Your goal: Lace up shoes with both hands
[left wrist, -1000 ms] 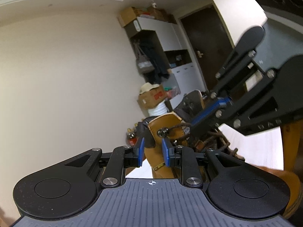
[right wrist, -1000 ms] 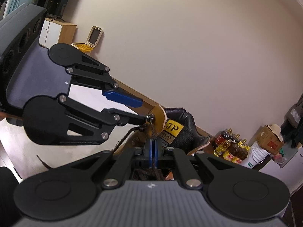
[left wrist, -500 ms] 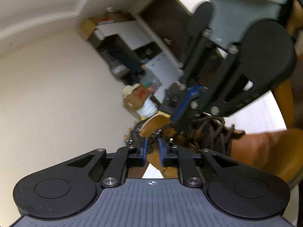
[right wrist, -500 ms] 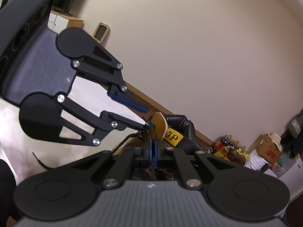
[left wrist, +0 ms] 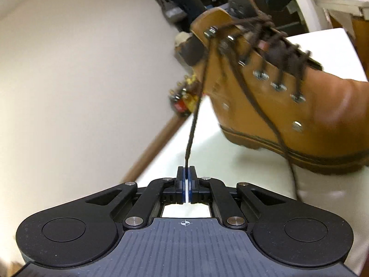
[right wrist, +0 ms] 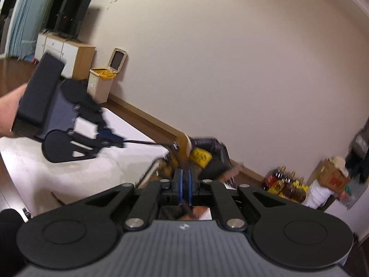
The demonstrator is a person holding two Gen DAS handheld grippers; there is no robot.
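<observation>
While the left gripper has just been closing, its blue pads now pinch the tip of a dark brown lace, which runs taut from the jaws up to the top hook of the tan boot standing ahead and to the right of it on the white table. More lace crosses the boot's metal eyelets, and a loose strand hangs down its side toward the table. Seen from the right wrist, the same left gripper sits far to the left, a hand behind it, the lace stretched level to the boot's collar. The right gripper has its pads nearly together; something dark lies behind them, but blur hides whether lace is caught there. Beyond the left gripper a lidded bin stands open with a yellow liner inside. Far right of the right gripper, a cardboard box with something pale on top rests above a white bucket, beside a cluster of bottles
</observation>
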